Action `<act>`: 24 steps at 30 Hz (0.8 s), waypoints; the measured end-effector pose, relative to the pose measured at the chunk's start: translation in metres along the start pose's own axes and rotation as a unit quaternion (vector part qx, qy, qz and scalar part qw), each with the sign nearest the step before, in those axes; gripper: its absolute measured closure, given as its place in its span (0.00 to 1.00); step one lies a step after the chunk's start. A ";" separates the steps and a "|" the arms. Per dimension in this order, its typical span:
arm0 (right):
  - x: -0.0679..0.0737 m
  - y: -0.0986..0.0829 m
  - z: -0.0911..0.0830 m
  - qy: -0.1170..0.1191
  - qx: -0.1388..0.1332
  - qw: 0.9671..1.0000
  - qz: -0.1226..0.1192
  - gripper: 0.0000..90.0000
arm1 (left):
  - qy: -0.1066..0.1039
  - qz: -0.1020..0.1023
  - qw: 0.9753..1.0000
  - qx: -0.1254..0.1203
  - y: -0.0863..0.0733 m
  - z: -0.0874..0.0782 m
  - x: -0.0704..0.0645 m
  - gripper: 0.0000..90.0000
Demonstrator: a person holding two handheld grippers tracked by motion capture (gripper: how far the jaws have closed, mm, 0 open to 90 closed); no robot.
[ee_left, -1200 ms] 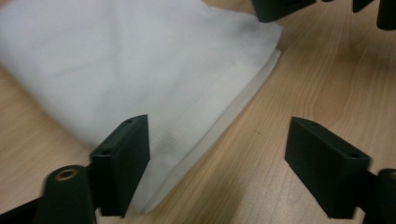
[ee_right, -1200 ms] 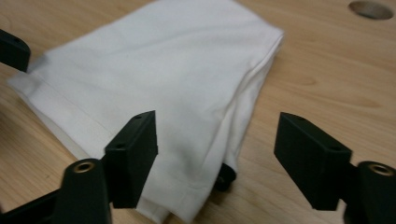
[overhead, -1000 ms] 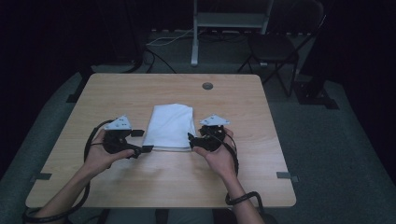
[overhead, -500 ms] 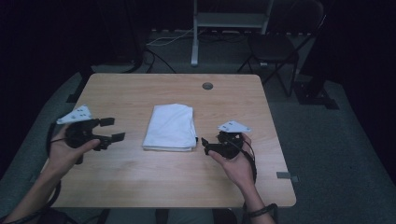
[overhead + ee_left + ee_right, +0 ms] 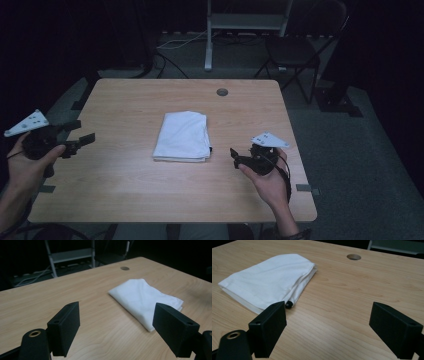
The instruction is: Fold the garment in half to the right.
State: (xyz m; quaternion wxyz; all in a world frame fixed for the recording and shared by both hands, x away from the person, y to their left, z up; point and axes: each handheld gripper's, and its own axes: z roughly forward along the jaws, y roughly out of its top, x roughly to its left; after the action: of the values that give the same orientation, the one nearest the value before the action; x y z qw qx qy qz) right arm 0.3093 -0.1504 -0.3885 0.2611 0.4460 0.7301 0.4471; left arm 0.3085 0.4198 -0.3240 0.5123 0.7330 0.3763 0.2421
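Jaws on both of our grippers stand wide apart with nothing between them. From the high view we see the left gripper [image 5: 80, 137] out at the table's left edge, about 9 o'clock from the cloth [image 5: 182, 136], and well apart from it. Our right gripper [image 5: 236, 156] sits at roughly 4 o'clock from the cloth, near its lower right corner but not touching.

That view gives us the layout: the cloth lies folded flat near the middle of the table [image 5: 125, 190], a neat white rectangle with its long side running away from us. A round hole [image 5: 222, 92] in the tabletop sits at 1 o'clock from it, near the far edge. A chair [image 5: 295, 50] and a metal stand [image 5: 240, 25] wait in the dark beyond.

Our left gripper view adds what the top cannot: the cloth's layered edge, stacked plies showing along the side nearest our right jaw, and soft creases across its top. It lies at about 1 o'clock ahead of the jaws, on bare wood.

Our right gripper view brings something else again. A small dark object [image 5: 288, 304] peeks out from under the cloth's near edge, just ahead of the left jaw at 11 o'clock; we cannot tell what it is. From here the cloth's rounded fold faces the hole, while the open plies face us.
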 end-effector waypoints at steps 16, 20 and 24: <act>-0.022 -0.026 -0.039 -0.038 -0.026 0.999 0.030 0.15 | 0.026 -0.023 0.998 -0.043 -0.042 -0.034 0.003 0.24; -0.024 -0.033 -0.043 -0.041 -0.027 0.998 0.033 0.15 | 0.022 -0.013 0.999 -0.040 -0.050 -0.032 -0.005 0.24; -0.022 -0.045 -0.042 -0.038 -0.024 0.998 0.038 0.15 | 0.013 -0.012 0.999 -0.029 -0.063 -0.023 -0.017 0.24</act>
State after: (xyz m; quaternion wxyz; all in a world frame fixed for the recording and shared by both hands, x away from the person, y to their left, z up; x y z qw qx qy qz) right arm 0.2682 -0.1966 -0.4099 0.2825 0.4836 0.6914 0.4563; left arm 0.2623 0.4315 -0.3746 0.5310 0.7101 0.3848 0.2561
